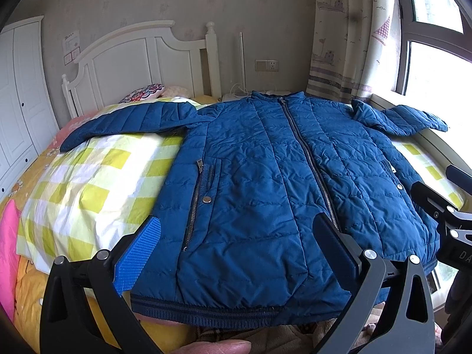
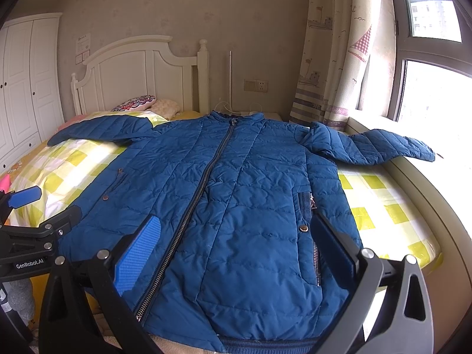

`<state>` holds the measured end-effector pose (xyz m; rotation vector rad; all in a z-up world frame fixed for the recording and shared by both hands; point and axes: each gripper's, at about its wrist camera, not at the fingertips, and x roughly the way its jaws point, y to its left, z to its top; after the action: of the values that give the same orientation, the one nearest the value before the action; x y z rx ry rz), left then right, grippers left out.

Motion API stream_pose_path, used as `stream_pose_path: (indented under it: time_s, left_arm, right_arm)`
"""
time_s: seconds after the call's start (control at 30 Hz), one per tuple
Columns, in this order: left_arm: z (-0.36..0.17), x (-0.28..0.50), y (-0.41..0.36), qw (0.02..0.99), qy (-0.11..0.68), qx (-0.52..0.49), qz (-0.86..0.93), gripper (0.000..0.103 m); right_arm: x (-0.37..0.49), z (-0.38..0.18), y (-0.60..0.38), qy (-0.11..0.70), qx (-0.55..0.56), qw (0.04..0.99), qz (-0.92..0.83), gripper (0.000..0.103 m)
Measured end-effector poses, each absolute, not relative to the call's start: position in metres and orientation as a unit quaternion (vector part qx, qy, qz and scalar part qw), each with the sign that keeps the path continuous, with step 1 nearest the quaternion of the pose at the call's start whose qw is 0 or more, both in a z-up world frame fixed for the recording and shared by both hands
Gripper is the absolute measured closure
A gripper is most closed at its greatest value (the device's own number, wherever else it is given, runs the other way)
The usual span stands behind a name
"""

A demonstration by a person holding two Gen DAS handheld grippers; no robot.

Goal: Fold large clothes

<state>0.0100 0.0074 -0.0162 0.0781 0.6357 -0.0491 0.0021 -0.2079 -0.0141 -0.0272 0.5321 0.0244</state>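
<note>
A blue quilted jacket (image 1: pixel 265 183) (image 2: pixel 236 200) lies flat and zipped on the bed, front up, collar toward the headboard, both sleeves spread out sideways. My left gripper (image 1: pixel 239 236) hovers open over the hem's left half, with nothing between its fingers. My right gripper (image 2: pixel 236 236) stands open above the hem's right half, also empty. In the right wrist view the left gripper (image 2: pixel 32 209) shows at the left edge. The right gripper's body (image 1: pixel 442 212) shows at the right edge of the left wrist view.
The bed carries a yellow-checked cover (image 1: pixel 88 188) (image 2: pixel 383 206) and pillows (image 1: pixel 144 93) by the white headboard (image 1: pixel 141 59). A window sill (image 2: pixel 413 171) runs along the right, under the jacket's right sleeve. A wardrobe (image 1: pixel 17 103) stands left. A fingertip (image 1: pixel 218 346) shows at the bottom.
</note>
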Motion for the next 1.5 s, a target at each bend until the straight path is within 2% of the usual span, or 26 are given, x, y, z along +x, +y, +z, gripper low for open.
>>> stream_pose_path:
  time_s: [0.77, 1.13, 1.33, 1.5]
  left_arm:
    - [-0.020, 0.010, 0.008, 0.946, 0.321, 0.038, -0.030, 0.004]
    - [-0.028, 0.022, 0.005, 0.934, 0.353, 0.039, -0.040, 0.004]
    - [-0.033, 0.049, -0.010, 0.924, 0.372, 0.082, -0.041, 0.004]
    - [-0.032, 0.118, -0.031, 0.907, 0.397, 0.132, -0.050, 0.004]
  right_arm:
    - [0.004, -0.019, -0.209, 0.265, -0.013, 0.964, 0.012, 0.002]
    - [0.010, -0.032, -0.216, 0.283, -0.003, 0.959, 0.005, 0.002]
    - [0.027, -0.039, -0.236, 0.292, 0.015, 0.956, 0.011, 0.002]
    - [0.063, -0.038, -0.292, 0.306, 0.063, 0.950, -0.023, 0.002]
